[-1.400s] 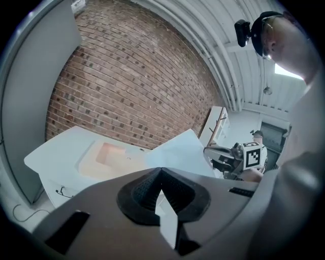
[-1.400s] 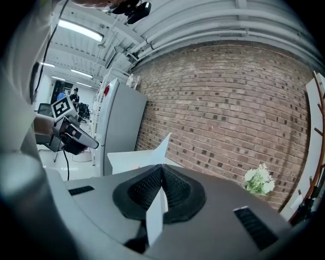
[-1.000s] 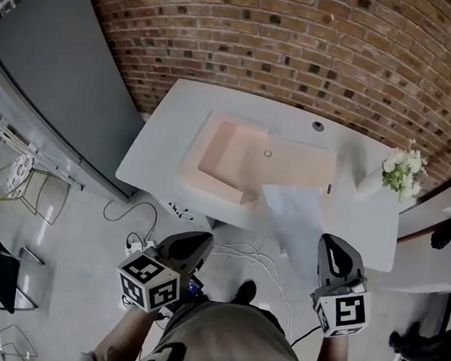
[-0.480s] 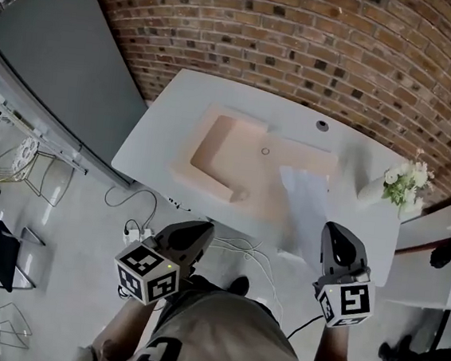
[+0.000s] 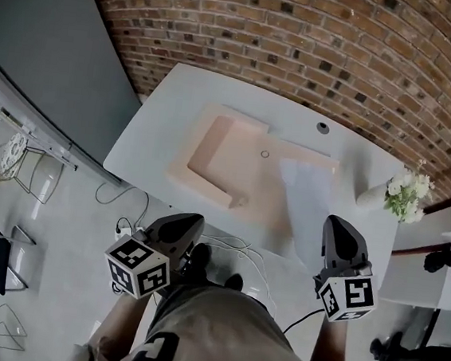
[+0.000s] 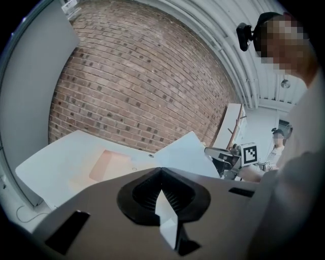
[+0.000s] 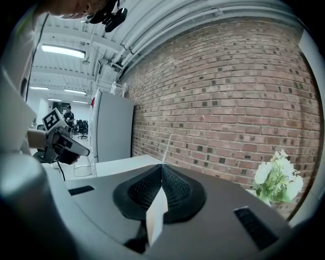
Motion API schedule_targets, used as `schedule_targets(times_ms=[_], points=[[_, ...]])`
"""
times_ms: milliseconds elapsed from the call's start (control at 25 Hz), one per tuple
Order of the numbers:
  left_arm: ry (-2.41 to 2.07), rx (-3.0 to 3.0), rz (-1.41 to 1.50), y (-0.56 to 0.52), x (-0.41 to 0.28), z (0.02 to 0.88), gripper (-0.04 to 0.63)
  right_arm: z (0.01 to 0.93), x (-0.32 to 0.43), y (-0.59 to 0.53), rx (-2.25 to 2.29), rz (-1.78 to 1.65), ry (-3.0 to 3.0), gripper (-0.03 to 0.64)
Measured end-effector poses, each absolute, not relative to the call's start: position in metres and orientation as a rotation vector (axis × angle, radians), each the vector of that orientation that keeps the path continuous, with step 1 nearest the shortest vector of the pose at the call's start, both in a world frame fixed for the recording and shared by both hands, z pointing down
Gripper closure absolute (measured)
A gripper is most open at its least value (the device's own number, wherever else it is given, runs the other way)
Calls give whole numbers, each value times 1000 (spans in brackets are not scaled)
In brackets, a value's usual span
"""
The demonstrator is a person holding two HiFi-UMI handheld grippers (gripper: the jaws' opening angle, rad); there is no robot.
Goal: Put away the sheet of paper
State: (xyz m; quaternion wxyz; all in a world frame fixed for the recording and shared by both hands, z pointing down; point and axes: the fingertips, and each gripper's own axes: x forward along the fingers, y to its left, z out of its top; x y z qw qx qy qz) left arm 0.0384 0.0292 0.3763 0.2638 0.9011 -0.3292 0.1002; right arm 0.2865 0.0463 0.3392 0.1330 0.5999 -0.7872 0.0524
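The sheet of paper is pale and large. It reaches from my right gripper out over the right end of a peach mat on the white table. That gripper is shut on the paper's near edge; in the right gripper view the sheet shows edge-on above the jaws. My left gripper hangs off the table's front left, over the floor, jaws closed and empty. In the left gripper view the paper stands held up by the right gripper.
A white vase of flowers stands at the table's right end, and a cable hole sits near the back edge. A grey panel leans at the left. Cables lie on the floor under the front edge. A brick wall is behind.
The paper has moved right and farther over the table, off the front edge. The left gripper has drifted slightly down and left. Both grippers stay closed.
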Motion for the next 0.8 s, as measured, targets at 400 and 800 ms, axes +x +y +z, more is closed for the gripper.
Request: schedule_targets(times_ms=[400,800], points=[[-759,2442,207,-36,0,385,581,333,250,3,1790,148,-2116,593],[-674,2417,192,-78,-47,405,581,327,226,-27,1937,300,-2048,594]])
